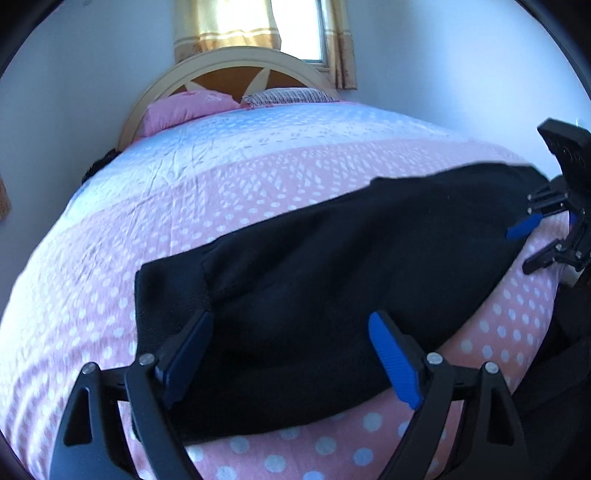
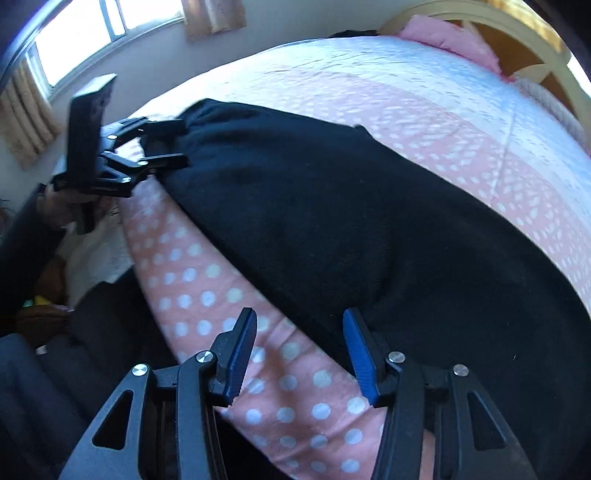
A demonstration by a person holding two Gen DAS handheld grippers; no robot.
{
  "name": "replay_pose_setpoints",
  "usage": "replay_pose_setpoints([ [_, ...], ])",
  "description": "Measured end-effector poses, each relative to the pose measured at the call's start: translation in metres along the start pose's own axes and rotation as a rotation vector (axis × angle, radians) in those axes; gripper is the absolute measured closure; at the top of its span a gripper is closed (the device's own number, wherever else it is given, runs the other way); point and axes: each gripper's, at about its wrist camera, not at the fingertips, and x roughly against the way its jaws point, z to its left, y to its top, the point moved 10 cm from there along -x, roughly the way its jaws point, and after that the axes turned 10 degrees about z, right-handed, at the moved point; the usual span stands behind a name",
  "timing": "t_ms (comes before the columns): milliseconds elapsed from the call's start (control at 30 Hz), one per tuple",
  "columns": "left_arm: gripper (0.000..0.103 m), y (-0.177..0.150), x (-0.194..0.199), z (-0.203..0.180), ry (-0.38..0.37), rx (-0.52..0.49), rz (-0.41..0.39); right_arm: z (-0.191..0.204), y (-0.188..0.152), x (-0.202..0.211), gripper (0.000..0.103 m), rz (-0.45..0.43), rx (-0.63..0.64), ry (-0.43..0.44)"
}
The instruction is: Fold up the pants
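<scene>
Lying across the near edge of the bed [image 1: 258,177], the black pants [image 1: 332,258] stretch from the lower left to the right of the left wrist view as one long dark band on the pink dotted bedspread [image 1: 110,295]. The left hand-held gripper [image 1: 291,354] sits over one end of the pants with its blue fingers [image 1: 393,360] spread apart, cloth showing between them. The right hand-held gripper [image 2: 299,350] is at the other end, also spread, one finger over the bedspread and the other at the pants' edge. Farther back, a pink pillow [image 1: 188,107] and a striped pillow [image 1: 288,96] lean by the arched headboard [image 1: 229,61], below a curtained window [image 1: 295,29].
</scene>
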Motion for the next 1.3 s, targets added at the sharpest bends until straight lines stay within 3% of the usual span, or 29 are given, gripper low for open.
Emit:
replay_pose_setpoints([
  [100, 0.013, 0.008, 0.01, 0.016, -0.018, 0.079, -0.038, -0.008, 0.029, 0.02, 0.052, -0.088, -0.035, 0.05],
  [200, 0.012, 0.014, 0.008, 0.041, 0.048, 0.152, -0.02, -0.03, 0.073, 0.033, 0.052, -0.175, -0.155, 0.138],
  [267, 0.012, 0.016, 0.004, 0.048, 0.056, 0.167, -0.016, -0.044, 0.094, 0.024, 0.053, -0.189, -0.221, 0.133],
  [333, 0.012, 0.018, -0.004, 0.054, 0.062, 0.192, 0.003, -0.057, 0.117, 0.003, 0.068, -0.16, -0.301, 0.149],
  [433, 0.012, 0.015, -0.02, 0.062, 0.086, 0.227, 0.059, -0.074, 0.133, -0.027, 0.07, -0.112, -0.385, 0.133],
  [533, 0.009, 0.011, -0.028, 0.066, 0.077, 0.261, 0.1, -0.075, 0.137, -0.056, 0.08, -0.015, -0.443, 0.2],
  [567, 0.006, 0.01, -0.029, 0.069, 0.078, 0.276, 0.107, -0.073, 0.137, -0.062, 0.081, -0.008, -0.441, 0.198],
  [633, 0.005, 0.01, -0.032, 0.071, 0.076, 0.286, 0.116, -0.071, 0.138, -0.058, 0.093, -0.026, -0.437, 0.187],
  [733, 0.001, 0.01, -0.035, 0.071, 0.085, 0.289, 0.127, -0.079, 0.146, -0.054, 0.098, -0.064, -0.468, 0.159],
  [967, 0.0, 0.011, -0.038, 0.072, 0.09, 0.295, 0.136, -0.084, 0.149, -0.065, 0.098, -0.033, -0.452, 0.125],
  [1000, 0.0, 0.01, -0.037, 0.072, 0.091, 0.294, 0.136, -0.082, 0.148, -0.061, 0.094, -0.037, -0.444, 0.119],
  [1100, 0.0, 0.009, -0.036, 0.073, 0.086, 0.297, 0.133, -0.076, 0.141, -0.041, 0.065, -0.075, -0.419, 0.056],
  [1300, 0.0, 0.009, -0.036, 0.072, 0.087, 0.297, 0.13, -0.005, 0.124, -0.01, 0.065, -0.168, -0.216, 0.048],
])
